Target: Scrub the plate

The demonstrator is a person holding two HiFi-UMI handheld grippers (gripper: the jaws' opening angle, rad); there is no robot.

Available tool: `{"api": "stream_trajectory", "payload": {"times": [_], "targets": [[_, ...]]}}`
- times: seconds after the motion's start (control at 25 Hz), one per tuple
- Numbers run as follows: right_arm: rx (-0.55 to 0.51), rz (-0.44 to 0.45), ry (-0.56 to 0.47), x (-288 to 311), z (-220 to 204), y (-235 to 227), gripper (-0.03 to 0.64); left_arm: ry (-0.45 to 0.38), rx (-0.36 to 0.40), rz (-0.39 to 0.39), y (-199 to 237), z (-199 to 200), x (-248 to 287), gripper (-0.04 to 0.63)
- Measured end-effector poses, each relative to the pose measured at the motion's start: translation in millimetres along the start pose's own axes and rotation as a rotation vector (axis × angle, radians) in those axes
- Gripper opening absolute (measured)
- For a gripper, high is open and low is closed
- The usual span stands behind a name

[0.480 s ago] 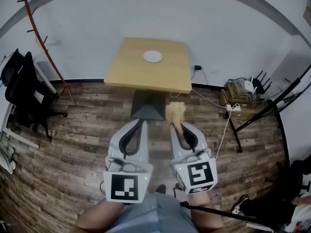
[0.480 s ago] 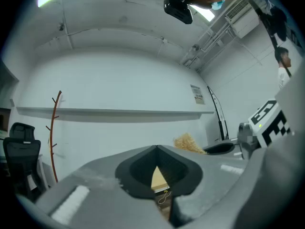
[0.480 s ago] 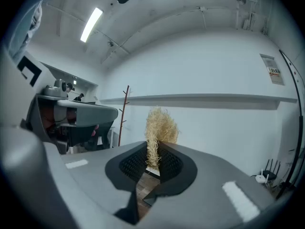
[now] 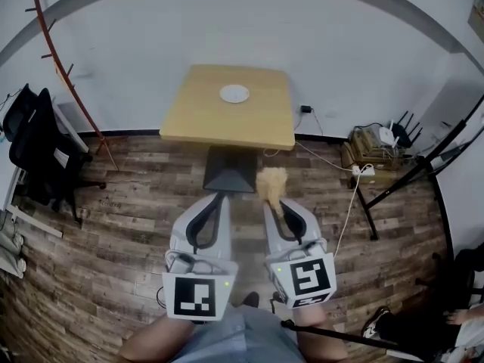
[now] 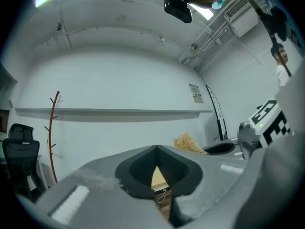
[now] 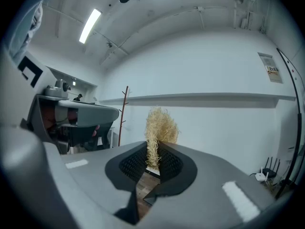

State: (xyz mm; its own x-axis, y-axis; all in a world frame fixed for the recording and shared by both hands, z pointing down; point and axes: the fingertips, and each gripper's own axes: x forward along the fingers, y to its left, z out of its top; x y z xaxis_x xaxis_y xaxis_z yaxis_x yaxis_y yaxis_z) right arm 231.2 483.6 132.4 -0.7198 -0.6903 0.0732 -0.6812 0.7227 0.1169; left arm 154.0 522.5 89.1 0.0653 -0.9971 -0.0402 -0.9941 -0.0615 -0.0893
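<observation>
A thin reddish coat stand (image 4: pixel 66 78) leans by the white wall at far left, with a black office chair (image 4: pixel 36 144) just beside it on the wood-plank floor (image 4: pixel 125 203). Further right is a square wooden table (image 4: pixel 193 116) on a dark pedestal base (image 4: pixel 229 169). The white plate (image 4: pixel 234 93) lies flat on it, about midway between the table's left and right edges and nearer the far edge than the near one. Both grippers hang over the floor, well short of the table's near edge. The left gripper (image 4: pixel 219 195) has its jaws pressed together at the tips with nothing between them; its own view shows only a sliver of the tabletop through the gap behind the tips. Just beside it, the right gripper (image 4: pixel 277 201) is clenched on a straw-coloured fibre scrubber (image 4: pixel 272 180), whose frizzy tuft sticks out past the jaw tips toward the table. At far right, white cables (image 4: pixel 349 195) trail across the floor to a box (image 4: pixel 370 144) against the wall.
</observation>
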Motion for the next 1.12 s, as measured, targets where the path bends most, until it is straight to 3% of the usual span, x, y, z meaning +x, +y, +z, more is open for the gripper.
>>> {"api": "stream_trajectory", "payload": {"times": [0.56,0.84,1.12], "targets": [[0.090,0.036,0.009,-22,-28,-25,0.041,0.067,0.002,0.006,-43,-19,3,0.021],[0.131,0.013,0.071,-1,-56,-33,0.043,0.117,-0.011,-0.014,-30,-46,19,0.021],[0.136,0.015,0.121,67,-68,-40,0.043,0.115,-0.040,-0.041,11,-60,79,0.021]]}}
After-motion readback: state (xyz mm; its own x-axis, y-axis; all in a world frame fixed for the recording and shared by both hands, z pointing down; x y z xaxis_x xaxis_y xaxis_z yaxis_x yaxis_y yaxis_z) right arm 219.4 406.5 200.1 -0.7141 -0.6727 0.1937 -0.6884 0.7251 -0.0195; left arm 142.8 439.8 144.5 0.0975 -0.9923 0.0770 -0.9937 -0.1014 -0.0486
